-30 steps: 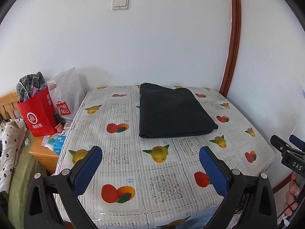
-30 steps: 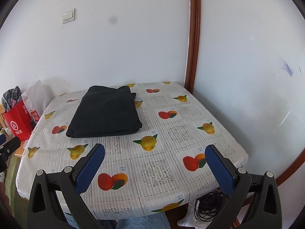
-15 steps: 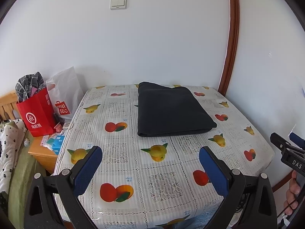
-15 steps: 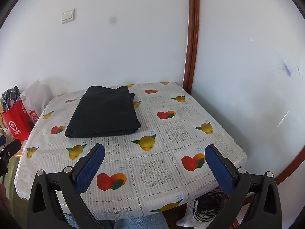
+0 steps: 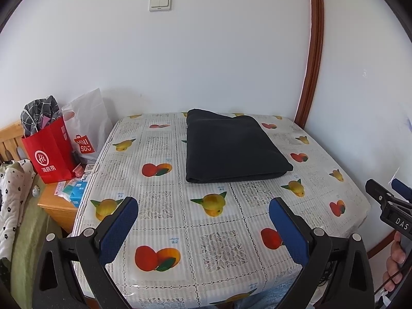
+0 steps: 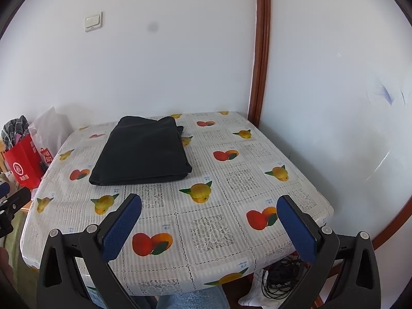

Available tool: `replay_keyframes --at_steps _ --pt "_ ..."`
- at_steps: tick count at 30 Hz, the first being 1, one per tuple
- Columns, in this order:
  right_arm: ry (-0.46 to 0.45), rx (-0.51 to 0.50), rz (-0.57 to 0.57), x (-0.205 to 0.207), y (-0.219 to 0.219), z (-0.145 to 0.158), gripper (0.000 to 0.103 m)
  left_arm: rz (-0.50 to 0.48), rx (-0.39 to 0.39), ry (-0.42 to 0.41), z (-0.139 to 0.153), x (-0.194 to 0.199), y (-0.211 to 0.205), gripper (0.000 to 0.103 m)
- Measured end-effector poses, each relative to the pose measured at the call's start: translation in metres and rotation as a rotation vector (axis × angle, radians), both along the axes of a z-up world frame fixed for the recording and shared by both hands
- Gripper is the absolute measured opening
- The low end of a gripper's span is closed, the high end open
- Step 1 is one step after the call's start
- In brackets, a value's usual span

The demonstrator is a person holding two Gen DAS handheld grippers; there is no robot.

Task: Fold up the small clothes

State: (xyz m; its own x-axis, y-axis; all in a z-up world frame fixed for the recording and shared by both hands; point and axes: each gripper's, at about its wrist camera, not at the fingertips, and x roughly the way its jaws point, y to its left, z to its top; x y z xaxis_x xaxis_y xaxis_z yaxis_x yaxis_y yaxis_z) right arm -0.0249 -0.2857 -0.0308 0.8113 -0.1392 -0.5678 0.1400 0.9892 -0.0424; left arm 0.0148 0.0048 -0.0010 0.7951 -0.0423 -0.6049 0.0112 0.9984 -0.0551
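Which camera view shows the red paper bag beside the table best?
The left wrist view shows the red paper bag best: its whole front, white logo and the checked cloth inside are visible. In the right wrist view the same bag sits small at the left edge, its lower part hidden.

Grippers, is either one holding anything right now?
No. The left gripper and right gripper are both open and empty; the folded dark garment lies untouched.
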Motion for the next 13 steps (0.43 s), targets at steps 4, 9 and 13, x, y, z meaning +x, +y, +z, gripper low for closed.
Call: replay_keyframes --at_steps 4,9,13 --pt "0.0 0.001 -0.003 0.0002 0.0003 0.0002 0.103 0.0 -0.005 0.002 -0.0002 0.0002 0.0 0.102" --pt "0.003 0.008 0.0 0.0014 -0.0003 -0.0016 0.103 -0.005 -0.008 0.006 -0.0012 0.0003 -0.0013 0.102" --pt "0.007 0.011 -0.007 0.0031 0.0002 -0.0034 0.103 -0.004 -0.01 0.007 -0.0017 0.0011 -0.0013 0.102"
